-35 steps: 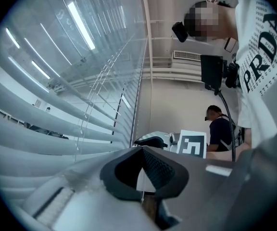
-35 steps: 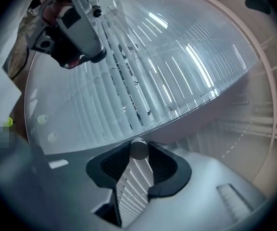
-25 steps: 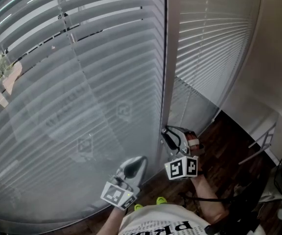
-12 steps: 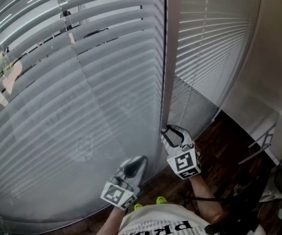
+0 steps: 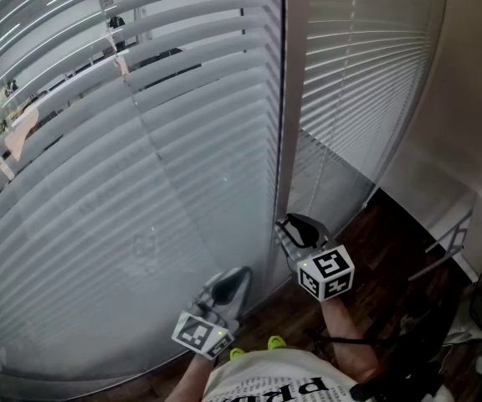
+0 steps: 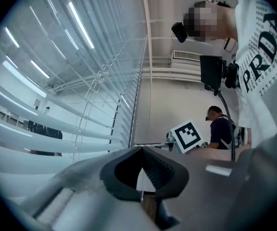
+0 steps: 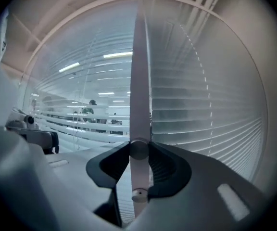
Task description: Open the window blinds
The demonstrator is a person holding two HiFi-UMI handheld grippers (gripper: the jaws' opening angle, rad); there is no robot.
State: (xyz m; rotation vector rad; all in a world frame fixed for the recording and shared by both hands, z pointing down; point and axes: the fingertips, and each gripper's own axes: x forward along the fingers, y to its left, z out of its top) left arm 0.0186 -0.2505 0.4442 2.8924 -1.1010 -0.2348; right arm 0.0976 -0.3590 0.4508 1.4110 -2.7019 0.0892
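Left claw (image 6: 141, 149) tips together. Blinds (image 6: 56, 124) at left, slats tilted, gaps showing. Person (image 6: 220, 129) in background, right.

I look down on a dark wood floor (image 5: 375, 249) at the lower right, meeting a plain beige wall (image 5: 475, 99). A pale upright window post (image 5: 295, 74) stands between two panes. Beyond the glass, long ceiling strip lights (image 7: 117, 55) glow. The left gripper view shows a slotted vent (image 6: 186, 55) on a white wall, and a person in dark clothes (image 6: 220, 129) below it.
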